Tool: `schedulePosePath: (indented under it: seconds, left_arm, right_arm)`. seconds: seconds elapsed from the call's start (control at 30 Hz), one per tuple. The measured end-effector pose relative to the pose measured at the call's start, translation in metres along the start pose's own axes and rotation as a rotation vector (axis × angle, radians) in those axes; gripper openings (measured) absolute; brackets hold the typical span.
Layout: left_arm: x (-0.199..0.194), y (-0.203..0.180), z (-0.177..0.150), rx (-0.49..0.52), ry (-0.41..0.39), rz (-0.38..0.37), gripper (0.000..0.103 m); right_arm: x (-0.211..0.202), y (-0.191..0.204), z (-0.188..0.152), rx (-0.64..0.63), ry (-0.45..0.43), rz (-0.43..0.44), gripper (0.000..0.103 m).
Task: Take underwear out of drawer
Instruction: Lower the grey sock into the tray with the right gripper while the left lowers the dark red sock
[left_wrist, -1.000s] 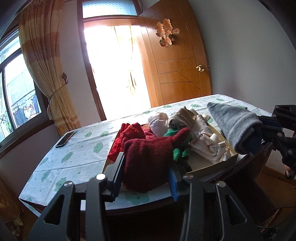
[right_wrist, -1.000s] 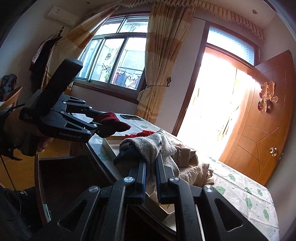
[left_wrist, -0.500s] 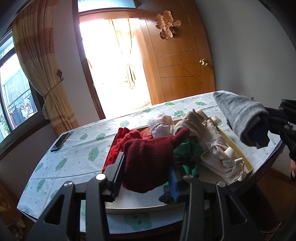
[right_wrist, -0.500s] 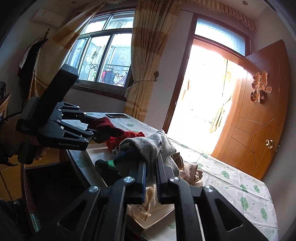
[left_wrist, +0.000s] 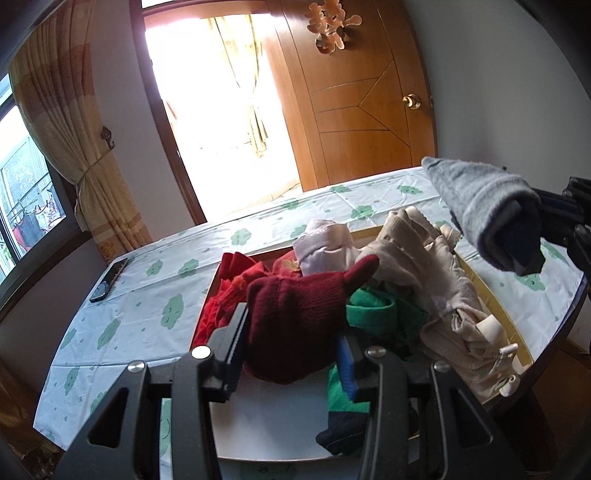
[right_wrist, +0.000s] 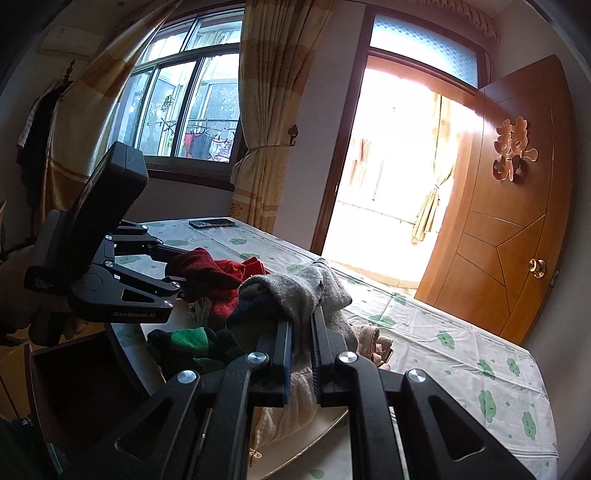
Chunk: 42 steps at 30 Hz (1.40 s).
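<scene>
My left gripper (left_wrist: 291, 326) is shut on a dark red knitted garment (left_wrist: 295, 306), held just above a shallow box (left_wrist: 495, 299) of clothes on the table. From the right edge my right gripper (left_wrist: 546, 212) comes in, shut on a rolled grey garment (left_wrist: 476, 199) with a dark blue layer inside. In the right wrist view the same grey roll (right_wrist: 306, 288) sits pinched between the right gripper's (right_wrist: 301, 332) near-touching fingers, and the left gripper (right_wrist: 173, 277) holds the dark red piece (right_wrist: 199, 266) to the left. A dark wooden drawer (right_wrist: 70, 373) stands open below the table edge.
The box holds red (left_wrist: 229, 291), green (left_wrist: 373, 306), beige (left_wrist: 436, 273) and pale pink (left_wrist: 325, 243) clothes. A phone (left_wrist: 109, 278) lies on the cloud-print tablecloth (left_wrist: 147, 321) at the left. A wooden door (left_wrist: 354, 92) and a bright doorway are behind.
Both grippers have moved forward over the table with their garments still held. The box of clothes now lies nearer and lower under the left gripper.
</scene>
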<state>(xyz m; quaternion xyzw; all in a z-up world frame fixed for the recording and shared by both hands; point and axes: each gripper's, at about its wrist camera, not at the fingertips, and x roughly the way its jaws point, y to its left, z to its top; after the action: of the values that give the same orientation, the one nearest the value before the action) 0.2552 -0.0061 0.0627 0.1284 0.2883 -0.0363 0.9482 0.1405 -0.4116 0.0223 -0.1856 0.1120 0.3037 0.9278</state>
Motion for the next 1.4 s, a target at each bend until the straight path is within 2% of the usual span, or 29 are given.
schedulePosePath:
  seconds: [0.2, 0.5, 0.73, 1.03, 1.4]
  left_arm:
    - [0.019, -0.005, 0.004, 0.003, 0.039, -0.035, 0.041]
    - [0.047, -0.005, 0.012, -0.003, 0.093, -0.015, 0.041]
    - [0.063, -0.013, 0.009, 0.030, 0.128, 0.001, 0.041]
    - [0.075, -0.021, 0.007, 0.064, 0.147, 0.034, 0.046]
    - [0.081, -0.024, 0.002, 0.095, 0.151, 0.056, 0.046]
  right_arm:
    - [0.018, 0.002, -0.006, 0.015, 0.073, 0.005, 0.010]
    - [0.038, -0.001, -0.014, 0.022, 0.135, -0.002, 0.010]
    - [0.055, 0.007, -0.013, 0.000, 0.188, 0.014, 0.010]
    - [0.065, 0.009, -0.014, -0.010, 0.225, 0.023, 0.010]
    - [0.077, 0.011, -0.016, -0.007, 0.246, 0.030, 0.010]
